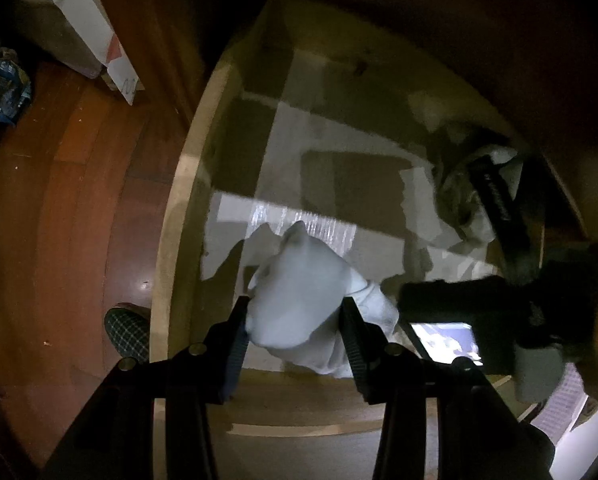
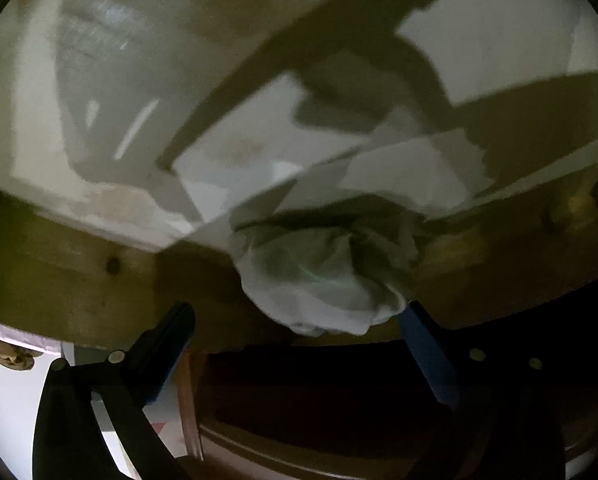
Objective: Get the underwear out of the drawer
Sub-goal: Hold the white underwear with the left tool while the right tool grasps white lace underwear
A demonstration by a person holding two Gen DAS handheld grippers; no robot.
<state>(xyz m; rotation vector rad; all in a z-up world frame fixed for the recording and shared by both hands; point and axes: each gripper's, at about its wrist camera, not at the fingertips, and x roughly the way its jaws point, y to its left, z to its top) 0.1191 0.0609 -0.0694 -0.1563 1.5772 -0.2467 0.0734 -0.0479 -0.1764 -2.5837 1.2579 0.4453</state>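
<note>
Underwear [image 1: 299, 292], a pale bundle, sits clamped in the left gripper [image 1: 295, 336] above the drawer [image 1: 187, 184]. The right gripper [image 2: 299, 344], jaws wide and empty, should close on the far crumpled piece [image 2: 323, 276] before lifting.

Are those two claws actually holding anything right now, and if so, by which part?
The left gripper pinches a pale bunched garment by its lower folds, above the drawer. The right gripper is open, holding nothing; a crumpled cloth lies just ahead of it.
</note>
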